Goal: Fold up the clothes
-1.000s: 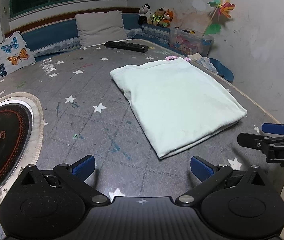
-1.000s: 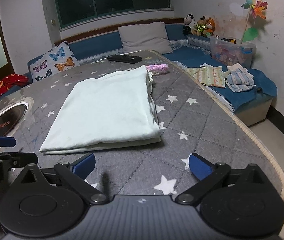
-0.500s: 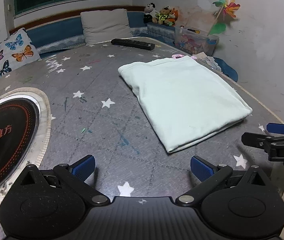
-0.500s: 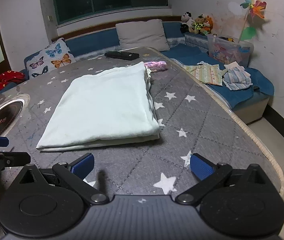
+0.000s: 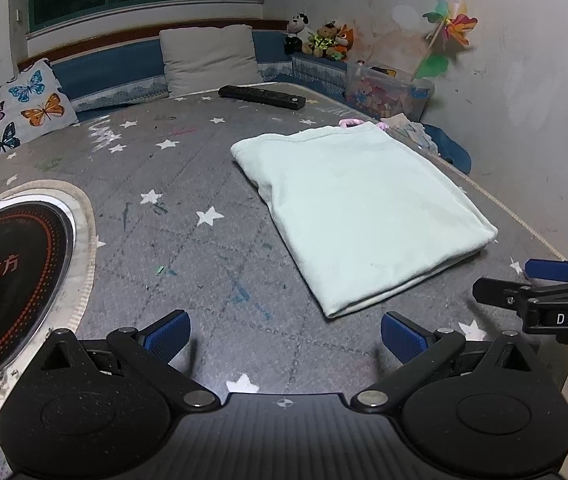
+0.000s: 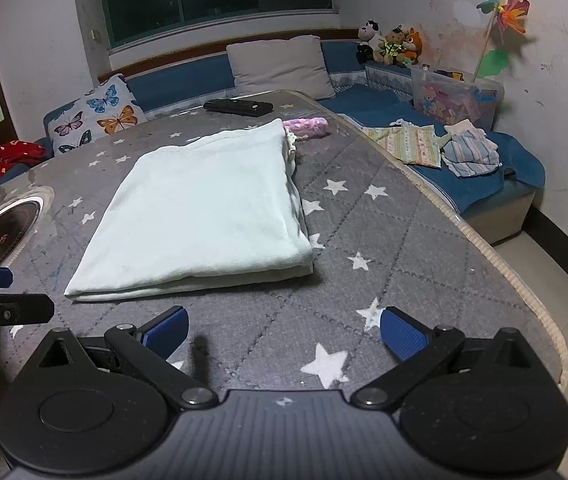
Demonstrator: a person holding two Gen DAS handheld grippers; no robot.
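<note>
- The pale mint-green folded fleece cloth (image 5: 364,208) is lying flat on the grey star-printed quilted worktop (image 5: 188,240), in a neat rectangle of several layers, its stacked edges showing along the side nearest the cameras.
- The left hand-held gripper (image 5: 286,334) is hovering above the worktop just short of the cloth's near corner, its blue-padded jaws spread wide and holding nothing.
- The right hand-held gripper (image 6: 284,330) is likewise hanging with jaws apart and empty, near the cloth's near edge but not touching it.
- The cloth is looking soft, light and limp; it would likely sag and slide apart if lifted by one point, since nothing is binding the layers together.
- The fleece surface is probably giving the pads decent friction, so slipping seems a lesser worry than layers separating.
- The sensible hold, as a judgement, is at the two near corners, each gripper pinching through all the layers at once so that the stack moves as one piece.
- Beyond the cloth's far edge, a small pink fuzzy item (image 6: 310,126) is lying just beside it, and a black remote control (image 6: 238,107) is resting farther back.
- To the cloth's left, a round black inset plate with red markings (image 5: 8,276) is sitting well apart from it.
- The fold appears largely done; one more halving may remain.
</note>
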